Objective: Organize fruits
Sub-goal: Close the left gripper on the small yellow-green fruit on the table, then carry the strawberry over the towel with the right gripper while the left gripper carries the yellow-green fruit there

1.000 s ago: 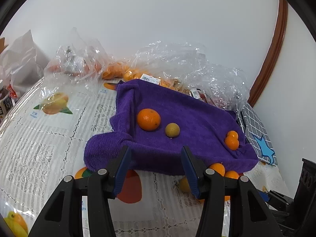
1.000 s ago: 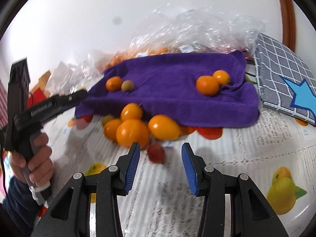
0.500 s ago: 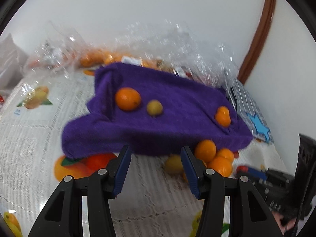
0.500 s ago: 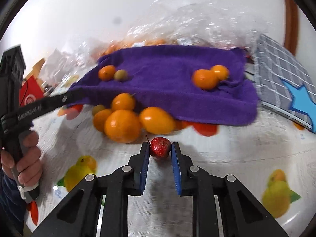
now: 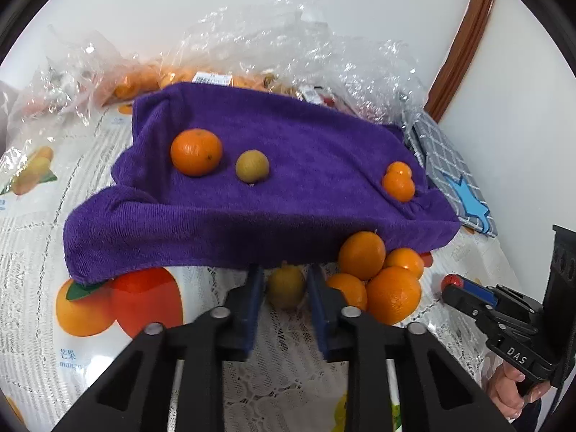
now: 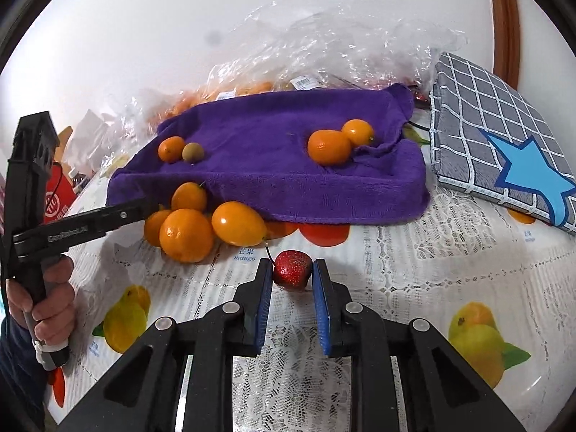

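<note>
Right gripper (image 6: 291, 273) is clamped on the small red fruit (image 6: 292, 272), pads pressed to both its sides, fruit sitting on the tablecloth (image 6: 414, 273) just in front of me. Left gripper (image 5: 284, 282) is clenched on the yellowish fruit (image 5: 285, 287) at the near hem of the purple towel (image 5: 288, 144); that fruit is still on the cloth, half under the towel's overhang.

Counts, near to far: four orange fruits in the pile (image 5: 374, 277) touching each other, just right of my left jaws; in the right wrist view one of them is an oval, glossy one (image 6: 238, 223). On the towel: one orange (image 5: 196, 151) beside one dull green-brown fruit (image 5: 252, 165) at its left end, two small oranges (image 5: 397, 180) touching at its right end. Well apart, those two groups.

Edges: towel's near hem hangs over the pile. Checked grey cushion (image 6: 496, 136) just past the towel's right edge. Clear plastic bags (image 5: 288, 46) with more fruit behind the towel, against the white wall. Open tablecloth between my two grippers and in the near foreground.
</note>
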The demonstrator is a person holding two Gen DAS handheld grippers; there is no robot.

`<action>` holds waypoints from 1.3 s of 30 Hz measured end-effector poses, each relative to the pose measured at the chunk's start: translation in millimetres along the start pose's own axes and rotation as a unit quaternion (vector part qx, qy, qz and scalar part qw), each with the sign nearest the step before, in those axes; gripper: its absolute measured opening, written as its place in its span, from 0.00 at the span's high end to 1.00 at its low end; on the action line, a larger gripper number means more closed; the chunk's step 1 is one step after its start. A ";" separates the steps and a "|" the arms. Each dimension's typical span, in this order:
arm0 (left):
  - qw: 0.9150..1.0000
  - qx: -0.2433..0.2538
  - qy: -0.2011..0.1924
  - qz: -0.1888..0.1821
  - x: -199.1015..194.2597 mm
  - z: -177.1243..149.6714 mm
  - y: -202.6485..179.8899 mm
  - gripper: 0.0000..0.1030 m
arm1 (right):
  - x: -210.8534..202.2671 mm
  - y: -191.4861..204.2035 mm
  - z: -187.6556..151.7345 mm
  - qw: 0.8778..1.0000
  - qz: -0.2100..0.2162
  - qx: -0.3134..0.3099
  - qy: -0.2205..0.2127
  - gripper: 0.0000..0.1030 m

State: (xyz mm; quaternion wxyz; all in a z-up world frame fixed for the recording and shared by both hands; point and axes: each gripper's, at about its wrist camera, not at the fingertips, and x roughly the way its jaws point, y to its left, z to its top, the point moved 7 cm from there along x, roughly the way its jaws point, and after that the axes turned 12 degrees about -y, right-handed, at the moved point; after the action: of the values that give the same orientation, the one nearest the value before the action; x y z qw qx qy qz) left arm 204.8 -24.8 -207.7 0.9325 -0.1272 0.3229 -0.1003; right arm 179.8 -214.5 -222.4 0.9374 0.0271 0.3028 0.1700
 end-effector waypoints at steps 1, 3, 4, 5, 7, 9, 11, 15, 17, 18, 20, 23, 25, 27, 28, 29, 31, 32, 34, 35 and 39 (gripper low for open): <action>1.000 -0.002 -0.003 0.000 -0.8 0.9 0.8 0.78 | -0.1 -1.0 -0.6 1.000 0.000 0.002 0.000 0.78; 1.000 -0.009 -0.013 0.006 -4.1 2.5 4.6 0.78 | -0.3 -3.2 -1.3 1.000 -0.002 0.006 0.001 0.78; 1.000 -0.014 -0.019 0.011 -6.9 3.3 7.4 0.78 | -0.3 -3.8 -1.5 1.000 -0.003 0.008 0.001 0.78; 0.999 -0.015 -0.023 0.017 -9.9 3.4 10.3 0.78 | -0.6 -4.4 -1.5 1.000 -0.005 0.009 0.000 0.78; 0.999 -0.012 -0.025 0.037 -14.0 2.6 16.1 0.78 | -1.0 -5.5 -1.3 1.000 -0.005 0.011 -0.001 0.78; 0.999 -0.016 -0.017 0.049 -13.8 0.5 20.6 0.78 | -0.7 -5.9 -1.9 1.000 -0.005 0.015 0.000 0.78; 0.999 -0.018 -0.007 0.050 -10.7 -1.4 21.9 0.78 | -0.3 -5.9 -2.2 1.000 -0.005 0.014 0.001 0.78; 0.998 -0.012 -0.001 0.056 -7.5 -3.3 20.6 0.78 | 2.1 -4.8 -2.9 1.000 -0.008 0.010 0.007 0.78; 0.998 -0.015 -0.001 0.053 -7.2 -3.3 21.3 0.78 | 3.4 -5.1 -3.4 1.000 -0.008 0.010 0.011 0.78; 0.999 -0.019 -0.001 0.050 -7.2 -3.2 22.2 0.78 | 4.2 -4.9 -3.9 1.000 -0.009 0.009 0.013 0.78; 0.999 -0.026 -0.003 0.046 -7.2 -3.1 22.9 0.78 | 4.7 -4.7 -4.2 1.000 -0.012 0.006 0.015 0.78; 0.998 -0.039 -0.012 0.044 -10.6 -1.6 25.3 0.78 | 3.1 -4.3 -4.1 1.000 -0.011 0.005 0.012 0.78; 0.998 -0.047 -0.034 0.034 -17.8 2.1 25.9 0.78 | 1.2 -5.7 -3.7 1.000 -0.008 0.009 0.007 0.78; 0.996 -0.053 -0.059 0.027 -25.3 6.5 24.5 0.78 | -0.6 -7.1 -3.0 1.000 -0.009 0.014 0.002 0.78; 0.996 -0.052 -0.068 0.026 -27.8 8.4 23.4 0.78 | -1.7 -7.6 -2.5 1.000 -0.008 0.016 -0.001 0.78; 0.995 -0.048 -0.080 0.026 -31.5 11.1 21.8 0.78 | -2.5 -8.0 -2.0 1.000 -0.008 0.017 -0.004 0.78; 0.993 -0.042 -0.104 0.028 -40.1 17.3 19.8 0.78 | -5.2 -10.2 -0.7 1.000 -0.010 0.023 -0.011 0.78; 0.992 -0.041 -0.116 0.027 -44.8 20.2 19.3 0.78 | -6.5 -11.1 -0.1 0.999 -0.011 0.026 -0.014 0.78; 0.990 -0.047 -0.132 0.023 -52.1 26.0 21.4 0.78 | -7.8 -12.4 1.2 0.999 -0.011 0.031 -0.019 0.78; 0.989 -0.051 -0.136 0.023 -54.9 28.0 23.0 0.78 | -8.5 -13.8 2.0 0.999 -0.015 0.033 -0.021 0.78; 0.987 -0.067 -0.145 0.029 -61.9 35.3 34.1 0.78 | -12.1 -17.6 11.3 0.999 -0.030 0.029 -0.030 0.78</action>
State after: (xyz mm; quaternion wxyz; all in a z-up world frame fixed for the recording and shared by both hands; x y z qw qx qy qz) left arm 182.8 30.3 -155.6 0.9613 -0.1934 0.1938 -0.0319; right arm 182.5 -234.5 -209.1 0.9495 0.0503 0.2801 0.1322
